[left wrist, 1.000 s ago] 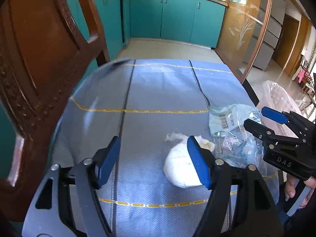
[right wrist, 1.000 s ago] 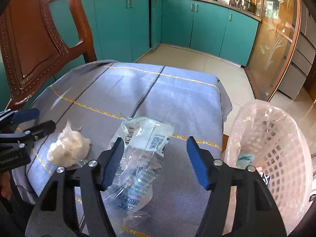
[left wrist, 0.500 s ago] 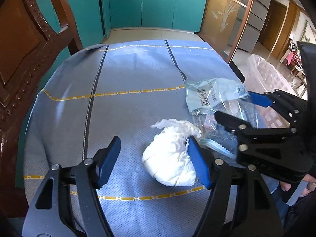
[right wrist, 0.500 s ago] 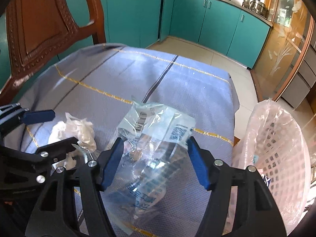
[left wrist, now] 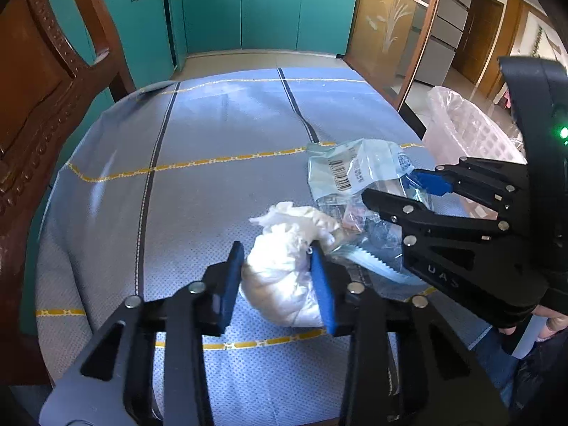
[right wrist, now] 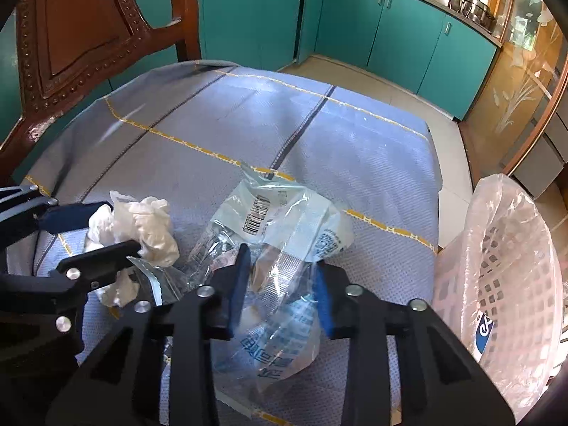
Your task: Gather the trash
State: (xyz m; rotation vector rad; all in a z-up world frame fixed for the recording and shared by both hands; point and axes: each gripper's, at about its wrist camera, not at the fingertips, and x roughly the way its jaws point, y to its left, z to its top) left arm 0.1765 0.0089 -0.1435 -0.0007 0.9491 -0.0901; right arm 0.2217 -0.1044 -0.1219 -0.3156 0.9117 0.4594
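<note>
A crumpled white tissue wad [left wrist: 284, 277] [right wrist: 152, 227] lies on the blue tablecloth [left wrist: 220, 135]. My left gripper [left wrist: 275, 252] [right wrist: 119, 227] is closing on it, and both blue pads touch its sides. Right beside it lies a clear plastic bag [left wrist: 351, 170] [right wrist: 284, 220] with a barcode label. Around the bag's near part my right gripper [right wrist: 282, 259] [left wrist: 390, 186] is closing too, with crinkled film pinched between its pads. The two grippers stand side by side, close together.
A pale basket lined with a plastic bag [right wrist: 514, 248] [left wrist: 468, 131] stands off the table's right edge, with some trash inside. A carved wooden chair [left wrist: 35, 106] [right wrist: 78, 35] rises at the left. Teal cabinets [left wrist: 266, 7] line the far wall.
Both grippers have come down and forward over the trash, and their jaws have narrowed. The left now clasps the tissue wad and the right the plastic bag.
</note>
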